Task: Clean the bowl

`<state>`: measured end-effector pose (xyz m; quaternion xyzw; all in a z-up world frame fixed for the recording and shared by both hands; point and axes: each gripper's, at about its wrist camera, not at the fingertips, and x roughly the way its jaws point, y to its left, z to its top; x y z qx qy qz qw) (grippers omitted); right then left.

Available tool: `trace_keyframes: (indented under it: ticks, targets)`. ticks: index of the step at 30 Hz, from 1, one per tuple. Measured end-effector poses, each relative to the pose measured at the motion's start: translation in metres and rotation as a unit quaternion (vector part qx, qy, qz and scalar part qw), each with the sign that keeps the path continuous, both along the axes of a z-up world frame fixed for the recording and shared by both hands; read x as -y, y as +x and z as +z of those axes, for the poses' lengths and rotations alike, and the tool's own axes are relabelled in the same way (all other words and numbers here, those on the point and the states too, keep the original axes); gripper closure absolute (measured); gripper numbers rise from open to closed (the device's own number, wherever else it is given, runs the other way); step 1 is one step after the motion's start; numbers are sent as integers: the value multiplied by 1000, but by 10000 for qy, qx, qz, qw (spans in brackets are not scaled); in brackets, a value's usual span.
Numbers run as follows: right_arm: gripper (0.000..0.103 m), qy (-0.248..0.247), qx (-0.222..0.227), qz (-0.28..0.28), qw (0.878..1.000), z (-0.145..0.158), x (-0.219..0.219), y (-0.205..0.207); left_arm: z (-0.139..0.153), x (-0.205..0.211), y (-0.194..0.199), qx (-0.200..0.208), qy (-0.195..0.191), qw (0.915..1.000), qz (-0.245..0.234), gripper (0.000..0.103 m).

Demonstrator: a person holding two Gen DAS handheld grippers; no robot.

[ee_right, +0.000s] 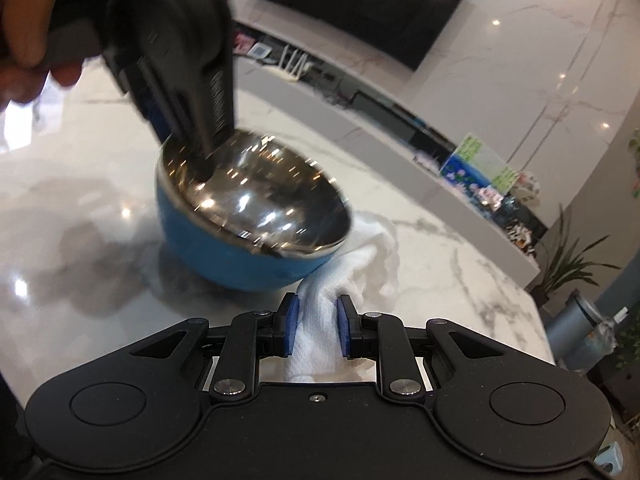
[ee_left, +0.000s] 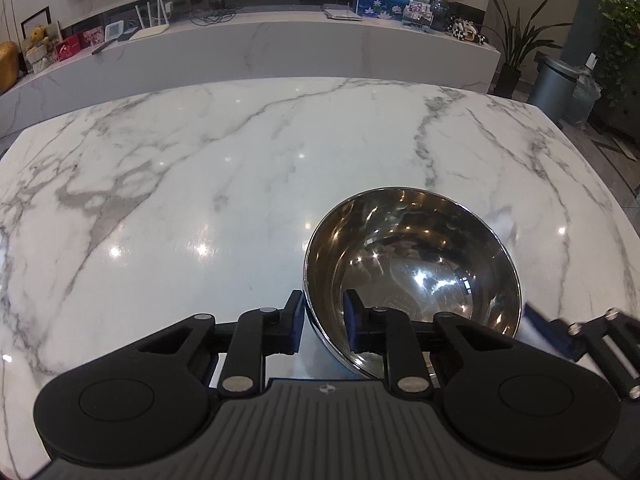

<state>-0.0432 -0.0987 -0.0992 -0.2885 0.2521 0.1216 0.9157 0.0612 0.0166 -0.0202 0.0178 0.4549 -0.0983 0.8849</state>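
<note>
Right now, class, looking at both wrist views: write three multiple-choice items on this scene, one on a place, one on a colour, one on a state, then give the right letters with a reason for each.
1. Where is the white cloth?
A. inside the bowl
B. between the right gripper's pads, beside the bowl
C. on the far counter

2. What colour is the outside of the bowl?
A. red
B. green
C. blue

3. How does the left gripper stand at the bowl?
A. one finger inside the rim, one outside
B. both fingers flat on the marble table, far from the bowl
C. both fingers under the bowl

Answers:
1 B: the right gripper pinches the cloth, which trails next to the bowl.
2 C: the right wrist view shows a blue shell round a shiny steel inside.
3 A: the left wrist view shows the rim running between the pads.
</note>
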Motion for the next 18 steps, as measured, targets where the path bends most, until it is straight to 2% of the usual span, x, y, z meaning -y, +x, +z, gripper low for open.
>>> trace_keyframes:
  ticks: [4, 6, 8, 10, 15, 18]
  targets:
    - [84, 83, -223, 53, 9997, -1, 2, 6, 0, 0, -1, -9, -30, 10000, 16, 84]
    - [84, 126, -277, 56, 9995, 0, 5, 11, 0, -2, -2, -71, -113, 9998, 110, 80]
    - [84, 145, -305, 57, 9994, 0, 6, 12, -1, -2, -3, -142, -172, 9996, 175, 63]
    - [84, 153, -325, 63, 9993, 0, 7, 13, -2, -3, -6, -265, -220, 9991, 267, 58]
    - [84, 179, -358, 69, 9992, 0, 8, 11, -3, -3, -10, -406, -255, 9984, 300, 59]
    - [84, 189, -345, 81, 9992, 1, 7, 11, -2, 0, -11, -352, -170, 9990, 201, 68]
